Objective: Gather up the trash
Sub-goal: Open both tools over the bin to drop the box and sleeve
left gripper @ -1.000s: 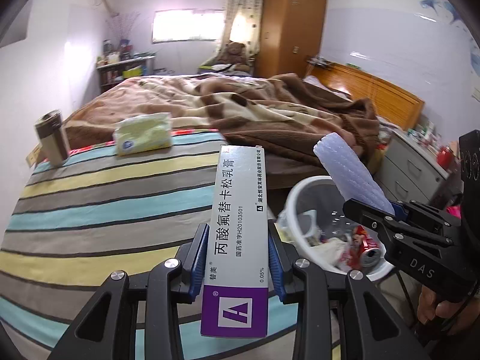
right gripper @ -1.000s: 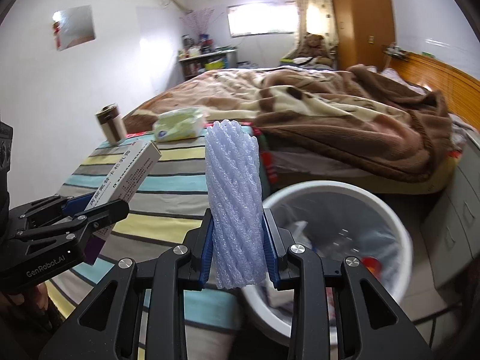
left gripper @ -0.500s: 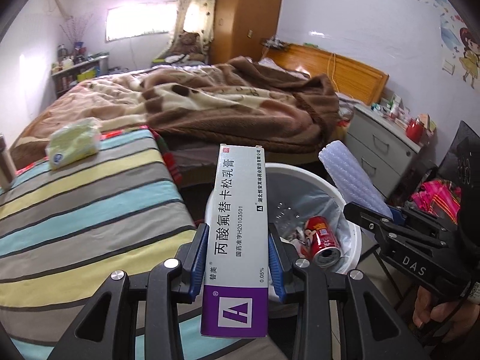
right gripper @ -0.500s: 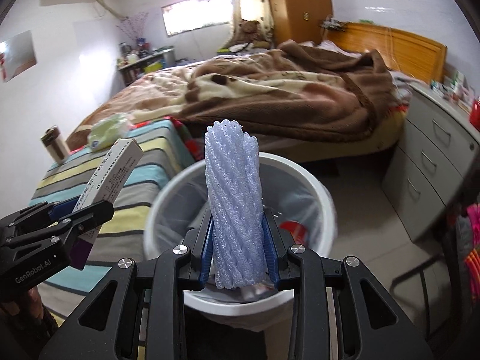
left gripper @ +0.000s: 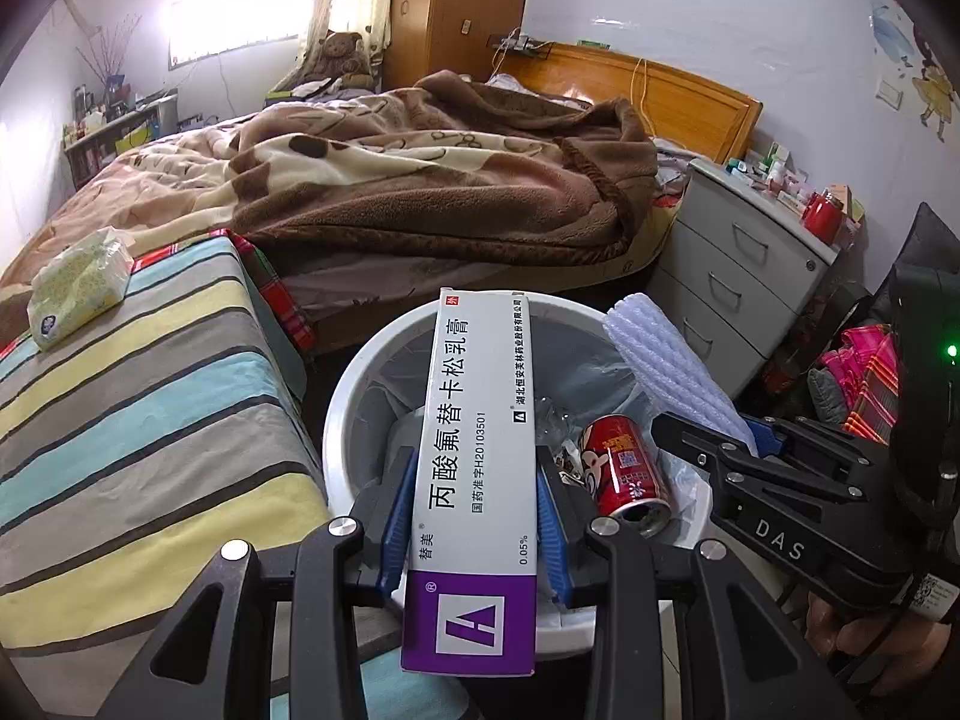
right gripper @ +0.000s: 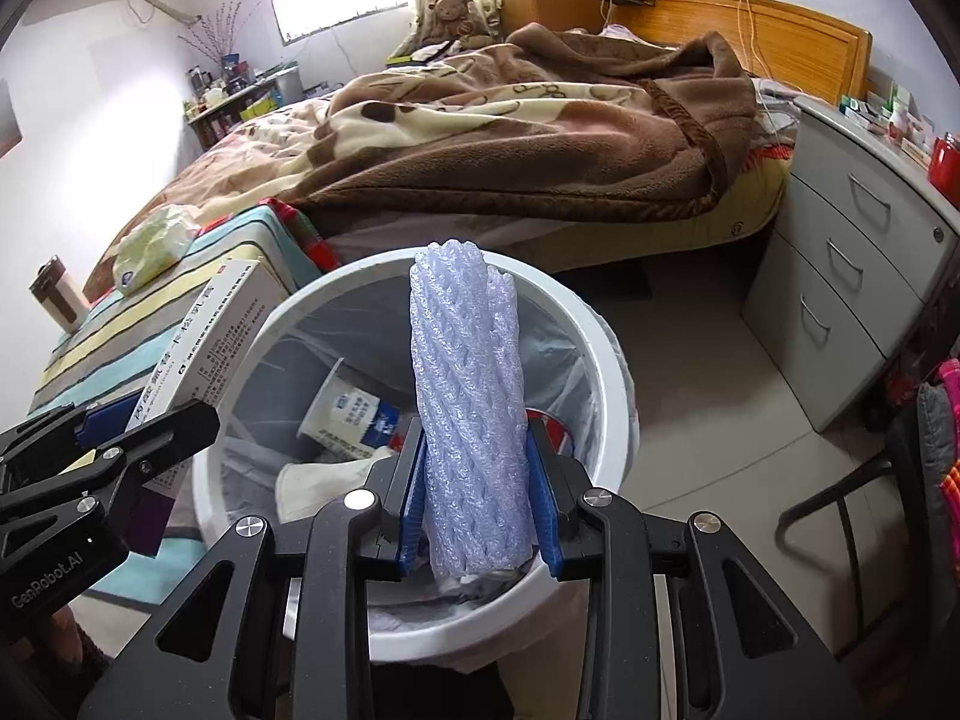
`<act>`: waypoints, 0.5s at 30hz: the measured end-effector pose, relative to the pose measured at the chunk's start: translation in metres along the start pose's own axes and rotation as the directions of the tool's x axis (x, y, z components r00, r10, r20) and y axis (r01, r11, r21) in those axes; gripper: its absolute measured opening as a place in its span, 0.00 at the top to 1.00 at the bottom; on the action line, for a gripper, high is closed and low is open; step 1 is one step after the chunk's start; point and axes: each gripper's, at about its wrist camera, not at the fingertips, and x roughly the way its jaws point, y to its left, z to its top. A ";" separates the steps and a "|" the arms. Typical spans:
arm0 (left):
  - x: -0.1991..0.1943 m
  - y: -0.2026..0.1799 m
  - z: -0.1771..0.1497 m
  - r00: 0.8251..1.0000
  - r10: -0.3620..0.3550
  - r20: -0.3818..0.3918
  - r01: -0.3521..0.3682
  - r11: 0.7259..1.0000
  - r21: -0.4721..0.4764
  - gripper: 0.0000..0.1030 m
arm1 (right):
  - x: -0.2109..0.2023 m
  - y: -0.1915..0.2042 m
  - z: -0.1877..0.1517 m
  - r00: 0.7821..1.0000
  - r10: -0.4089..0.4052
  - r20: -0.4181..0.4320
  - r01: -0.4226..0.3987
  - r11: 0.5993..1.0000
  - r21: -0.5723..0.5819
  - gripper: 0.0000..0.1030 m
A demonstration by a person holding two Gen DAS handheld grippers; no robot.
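Note:
My left gripper [left gripper: 477,519] is shut on a long white and purple medicine box [left gripper: 477,456], which it holds over the white trash bin [left gripper: 345,396]. The same box [right gripper: 204,354] shows at the left of the right wrist view. My right gripper [right gripper: 477,498] is shut on a pale blue foam net roll [right gripper: 471,408], upright above the bin [right gripper: 606,360]. That roll [left gripper: 666,366] juts over the bin's right rim in the left wrist view. A red can [left gripper: 624,474], a paper cup [right gripper: 348,414] and crumpled wrappers lie in the bin.
A striped cloth surface [left gripper: 120,390] lies left of the bin with a tissue pack [left gripper: 78,288] on it and a flask [right gripper: 57,294] at its far end. A bed with a brown blanket [left gripper: 420,180] stands behind. A grey drawer unit [left gripper: 738,276] is to the right.
Both grippers have swung from above the striped surface to over the bin and lowered toward it. Each keeps its hold. The bin's contents have come into view.

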 end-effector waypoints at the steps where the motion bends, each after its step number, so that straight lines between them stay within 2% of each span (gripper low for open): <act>1: 0.003 0.000 0.000 1.000 0.004 -0.003 -0.004 1.000 0.000 0.64 | 0.002 -0.001 0.000 1.000 -0.005 -0.007 0.005 1.000 0.003 0.69; 5: 0.011 -0.002 0.002 1.000 -0.002 -0.019 0.002 1.000 0.000 0.64 | 0.006 -0.005 0.000 1.000 -0.006 -0.025 0.006 1.000 0.007 0.68; 7: 0.015 -0.004 0.002 1.000 0.001 -0.022 -0.001 1.000 0.007 0.64 | 0.009 -0.005 0.000 1.000 -0.010 -0.029 0.010 1.000 0.004 0.63; 8: 0.016 -0.004 0.002 1.000 0.001 -0.024 -0.001 1.000 0.006 0.62 | 0.008 -0.006 0.000 1.000 -0.014 -0.027 0.014 1.000 0.005 0.61; 10: 0.016 -0.003 0.001 1.000 -0.005 -0.026 0.005 1.000 -0.006 0.53 | 0.007 -0.008 0.000 1.000 -0.014 -0.021 0.014 1.000 0.011 0.48; 12: 0.014 -0.002 0.001 1.000 -0.003 -0.019 0.003 1.000 -0.012 0.44 | 0.006 -0.010 0.000 1.000 -0.009 -0.021 0.010 1.000 0.017 0.43; 15: 0.012 -0.001 0.001 1.000 0.005 -0.020 -0.005 1.000 -0.010 0.41 | 0.004 -0.009 -0.001 1.000 -0.018 -0.015 0.018 1.000 0.018 0.41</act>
